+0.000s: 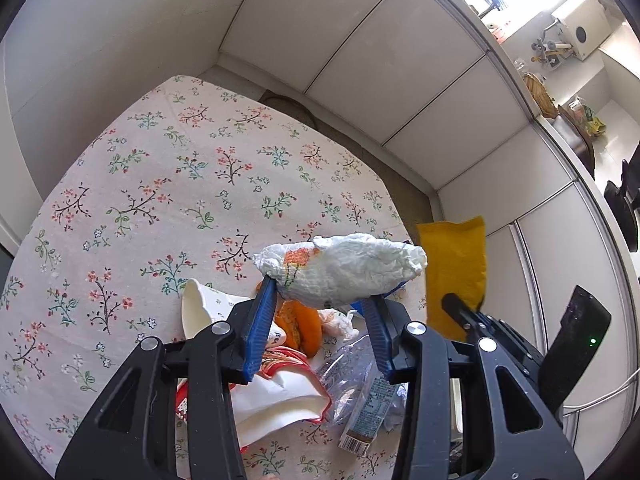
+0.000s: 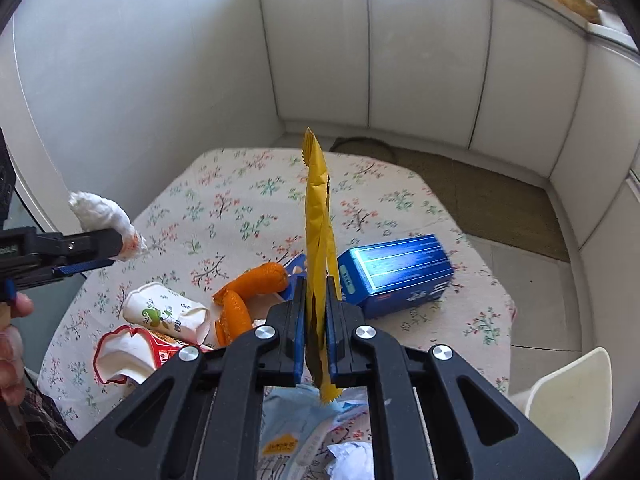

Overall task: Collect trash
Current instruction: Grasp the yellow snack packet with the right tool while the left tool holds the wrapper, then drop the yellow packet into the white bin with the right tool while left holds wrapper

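A crumpled white tissue (image 1: 340,270) is clamped between the blue pads of the left gripper (image 1: 320,294) and held above the table (image 1: 160,200), which is covered by a floral cloth. In the right wrist view the same tissue (image 2: 106,216) is seen at the far left, raised clear of the cloth, with the left gripper (image 2: 100,250) closed on it and part of a hand (image 2: 12,320) visible behind. A yellow wrapper (image 2: 318,240) is pinched flat between the pads of the right gripper (image 2: 316,312), whose jaws are brought together on it; the wrapper stands upright, its serrated ends showing above and below the pads, and it is lifted off the table. From the left wrist view the wrapper (image 1: 454,268) is seen to the right of the tissue, apart from it. The remaining trash lies on the near part of the table: orange peel (image 2: 248,288) near the middle, a white paper cup (image 2: 164,314) on its side to the left of the peel, a torn red-edged carton (image 2: 124,356) nearer still, and a blue box (image 2: 396,276) on its side to the right. A clear plastic bag (image 1: 352,376) with a printed label lies beneath the left gripper. White cabinets (image 2: 400,60) stand beyond the table.
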